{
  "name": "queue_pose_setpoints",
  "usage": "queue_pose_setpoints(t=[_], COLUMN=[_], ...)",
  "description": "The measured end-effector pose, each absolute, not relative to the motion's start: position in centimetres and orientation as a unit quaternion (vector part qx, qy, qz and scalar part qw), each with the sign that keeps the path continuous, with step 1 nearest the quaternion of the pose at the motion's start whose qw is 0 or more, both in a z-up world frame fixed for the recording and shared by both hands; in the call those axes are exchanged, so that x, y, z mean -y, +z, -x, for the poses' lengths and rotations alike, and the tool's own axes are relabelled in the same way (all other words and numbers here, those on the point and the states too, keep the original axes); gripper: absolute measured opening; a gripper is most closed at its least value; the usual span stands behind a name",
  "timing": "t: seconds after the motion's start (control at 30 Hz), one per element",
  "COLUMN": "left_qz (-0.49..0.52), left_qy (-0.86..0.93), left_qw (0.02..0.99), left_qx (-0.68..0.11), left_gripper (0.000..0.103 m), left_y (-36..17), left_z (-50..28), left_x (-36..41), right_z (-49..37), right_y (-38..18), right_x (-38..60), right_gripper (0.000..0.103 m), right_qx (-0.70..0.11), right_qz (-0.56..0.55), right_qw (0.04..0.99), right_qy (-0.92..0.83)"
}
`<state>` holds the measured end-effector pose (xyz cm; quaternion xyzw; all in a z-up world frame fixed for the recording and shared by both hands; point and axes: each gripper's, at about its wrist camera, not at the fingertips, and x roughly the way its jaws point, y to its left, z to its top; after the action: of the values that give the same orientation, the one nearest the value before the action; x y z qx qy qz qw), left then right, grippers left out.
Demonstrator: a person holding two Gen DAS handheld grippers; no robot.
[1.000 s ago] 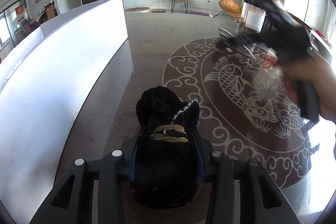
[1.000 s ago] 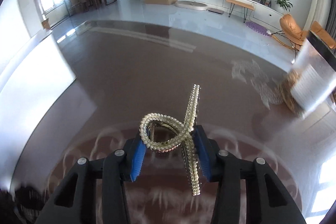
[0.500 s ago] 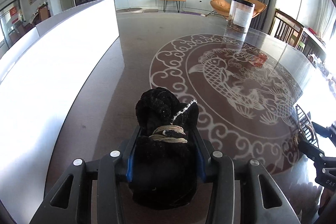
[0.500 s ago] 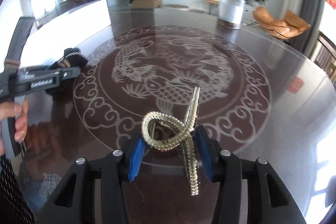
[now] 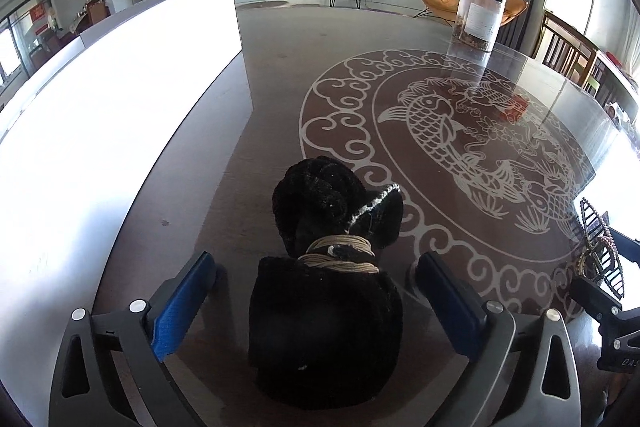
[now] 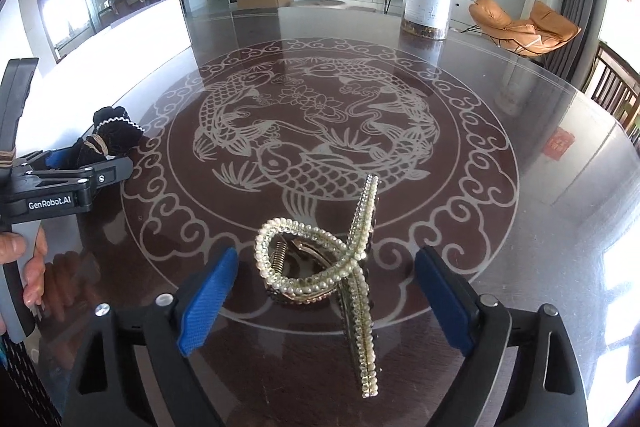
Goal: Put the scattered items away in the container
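Note:
A black fuzzy hair bow (image 5: 332, 267) tied with a tan cord lies on the dark glass table between the fingers of my left gripper (image 5: 316, 291), which is open around it and not touching. It also shows in the right wrist view (image 6: 108, 139). A pearl-studded hair claw clip (image 6: 332, 267) rests on the table between the open fingers of my right gripper (image 6: 324, 287); its pads stand clear of the clip. The white container (image 5: 100, 115) stands along the left of the table.
A clear jar (image 6: 428, 3) with a white label stands at the table's far edge, also in the left wrist view (image 5: 478, 17). A small red tag (image 6: 558, 145) lies at the right. Wooden chairs (image 5: 568, 47) stand beyond the table's right edge.
Both grippers have opened: the left has let go of the black bow and the right has let go of the pearl clip. Both items now lie on the table.

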<state>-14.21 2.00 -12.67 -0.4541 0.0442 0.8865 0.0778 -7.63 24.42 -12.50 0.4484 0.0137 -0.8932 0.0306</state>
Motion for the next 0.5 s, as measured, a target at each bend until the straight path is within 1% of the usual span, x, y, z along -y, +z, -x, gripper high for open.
queue_pose_setpoints(t=[0.07,0.13,0.5], left_qz=[0.455,0.455,0.455], left_qy=[0.886,0.886,0.886], left_qw=[0.079,0.079,0.079], left_qx=[-0.044,-0.045,-0.044], left_gripper=[0.103,0.103,0.103], left_y=[-12.68,-12.76,-12.71], left_z=[14.24,14.37,14.28], left_x=[-2.02,-2.2,-2.06], right_z=[7.57,7.6,7.61], right_y=[-12.6,-12.67,-12.71], right_x=[-24.2,-24.2,-24.34], right_gripper=[0.101,0.102,0.103], right_qx=[-0.021,-0.021,-0.02], right_qz=[-0.454,-0.455,-0.457], right_qw=[0.029,0.03,0.027], right_qy=[-0.891,-0.89,-0.889])
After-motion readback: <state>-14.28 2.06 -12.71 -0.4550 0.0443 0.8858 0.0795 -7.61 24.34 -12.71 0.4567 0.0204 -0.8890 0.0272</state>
